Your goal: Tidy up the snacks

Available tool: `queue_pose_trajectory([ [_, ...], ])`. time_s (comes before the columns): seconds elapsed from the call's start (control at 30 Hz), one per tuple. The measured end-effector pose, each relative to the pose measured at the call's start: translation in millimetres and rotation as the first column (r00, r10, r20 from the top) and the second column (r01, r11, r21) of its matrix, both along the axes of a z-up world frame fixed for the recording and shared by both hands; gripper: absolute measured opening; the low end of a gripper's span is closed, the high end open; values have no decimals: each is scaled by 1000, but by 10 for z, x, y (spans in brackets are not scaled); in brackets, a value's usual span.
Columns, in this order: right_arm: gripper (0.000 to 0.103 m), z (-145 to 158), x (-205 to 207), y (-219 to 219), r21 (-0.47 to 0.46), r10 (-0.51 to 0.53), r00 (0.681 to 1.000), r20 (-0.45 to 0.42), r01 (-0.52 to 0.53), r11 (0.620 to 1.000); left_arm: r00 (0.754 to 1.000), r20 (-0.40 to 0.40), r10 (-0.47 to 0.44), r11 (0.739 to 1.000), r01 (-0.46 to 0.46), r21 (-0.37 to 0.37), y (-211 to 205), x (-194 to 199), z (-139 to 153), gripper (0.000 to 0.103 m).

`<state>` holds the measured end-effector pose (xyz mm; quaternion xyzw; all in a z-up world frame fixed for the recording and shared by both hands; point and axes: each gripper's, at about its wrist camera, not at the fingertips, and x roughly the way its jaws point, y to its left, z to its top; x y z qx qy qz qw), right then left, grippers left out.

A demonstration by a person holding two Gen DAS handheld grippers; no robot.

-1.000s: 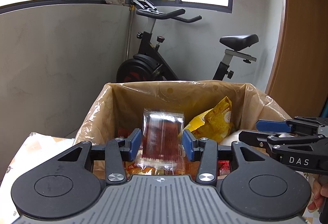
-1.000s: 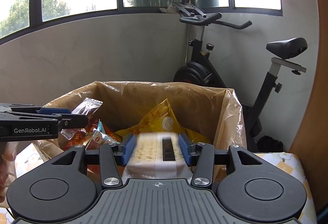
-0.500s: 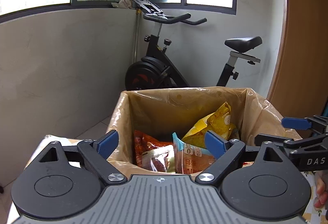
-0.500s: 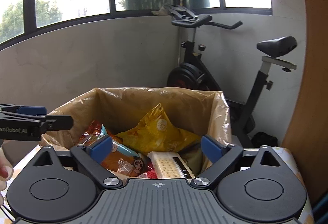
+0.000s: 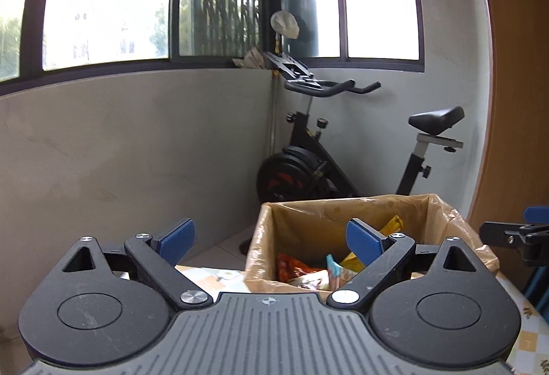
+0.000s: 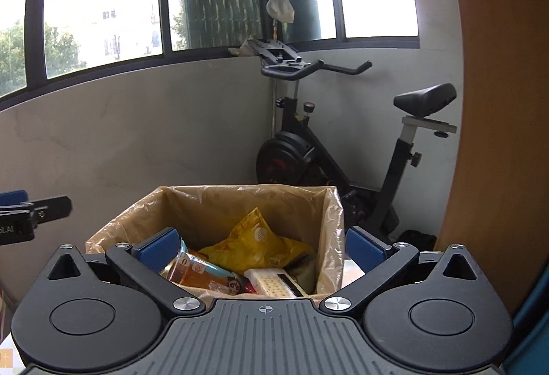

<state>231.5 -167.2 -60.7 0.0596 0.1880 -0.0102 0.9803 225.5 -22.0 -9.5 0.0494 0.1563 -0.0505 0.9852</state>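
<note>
Gaping wide, the left claw (image 5: 271,242) carries nothing, its blue pads (image 5: 176,239) spread far apart in the left wrist view. A cardboard box (image 5: 260,237) lined with a tan plastic bag (image 5: 449,220) sits ahead toward 1 o'clock of that claw, on a counter (image 5: 530,337) covered by a checked cloth. Inside the box, this view shows an orange-red packet (image 5: 291,268), a blue-edged packet (image 5: 334,266) and part of a yellow bag (image 5: 394,224) behind the right pad.

The right claw (image 6: 264,248) is equally wide and empty, its pads straddling the near side of the box (image 6: 192,291) from above. Looking into the box from here, a yellow bag (image 6: 255,242) lies at 12 o'clock, an orange packet with a blue edge (image 6: 197,273) at 10 o'clock, and a white pack of crackers (image 6: 269,282) at the near rim, just beside the orange packet.

Each claw shows at the edge of the other's view: the right one (image 5: 514,234) at 3 o'clock in the left view, the left one (image 6: 34,212) at 9 o'clock in the right view.

Behind the box an exercise bike (image 6: 326,148) stands against a grey wall (image 6: 137,127) under dark-framed windows (image 6: 103,4). A wooden panel (image 6: 497,134) rises at 3 o'clock.
</note>
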Motion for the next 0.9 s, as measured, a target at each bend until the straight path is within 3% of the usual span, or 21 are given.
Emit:
queue_pose_trajectory([
  [0.27,103,58,-200,-43,9,-10,1000,-9,10,1000,999,-24,27,998,-28,-53,109,-198,125,96],
  [0.9,103,57,-265,-90,12,-7,1000,-13,7,1000,999,-21,46,998,-47,-48,68,-309,81,96],
])
